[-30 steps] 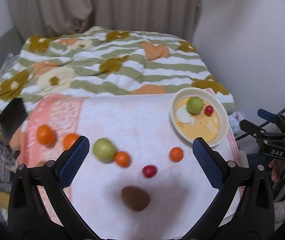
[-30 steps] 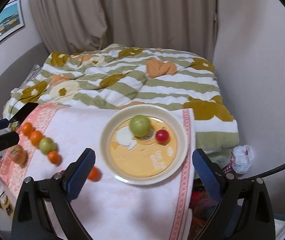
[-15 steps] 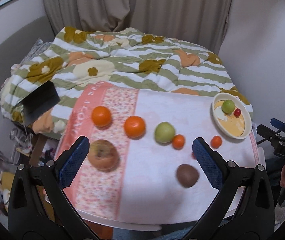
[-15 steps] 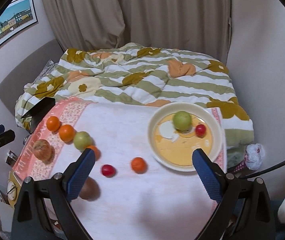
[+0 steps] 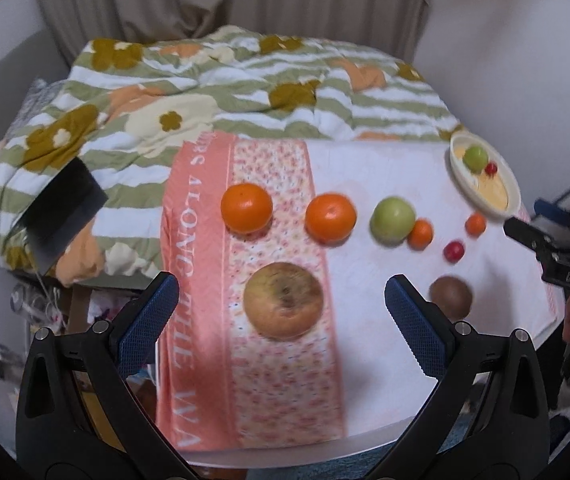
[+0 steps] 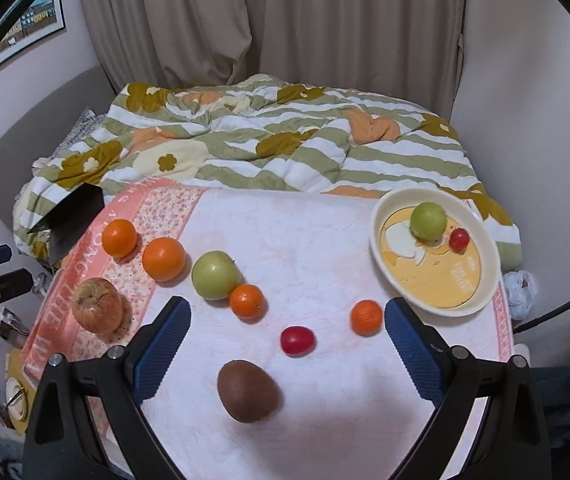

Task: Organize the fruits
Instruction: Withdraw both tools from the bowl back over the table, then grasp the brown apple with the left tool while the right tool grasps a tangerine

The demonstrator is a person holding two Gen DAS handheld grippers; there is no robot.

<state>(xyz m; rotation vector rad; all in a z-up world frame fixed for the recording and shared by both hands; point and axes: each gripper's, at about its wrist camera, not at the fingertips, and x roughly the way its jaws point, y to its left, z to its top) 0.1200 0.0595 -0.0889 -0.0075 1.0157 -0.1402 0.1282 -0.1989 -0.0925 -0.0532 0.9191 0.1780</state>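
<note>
A cream plate at the table's right holds a green apple and a small red fruit. Loose on the cloth lie a yellowish-red apple, two oranges, a green apple, two small oranges, a red fruit and a brown kiwi. My left gripper is open and empty, its fingers either side of the yellowish-red apple in view, above it. My right gripper is open and empty above the kiwi and red fruit.
A pink-and-white cloth covers the round table. A bed with a striped flowered duvet lies behind it. A black box sits at the table's far left edge. Walls stand close on the right.
Both grippers have swung left and come nearer the table. The left view now centres on the yellowish-red apple, and the right view on the kiwi. No fruit has moved.
</note>
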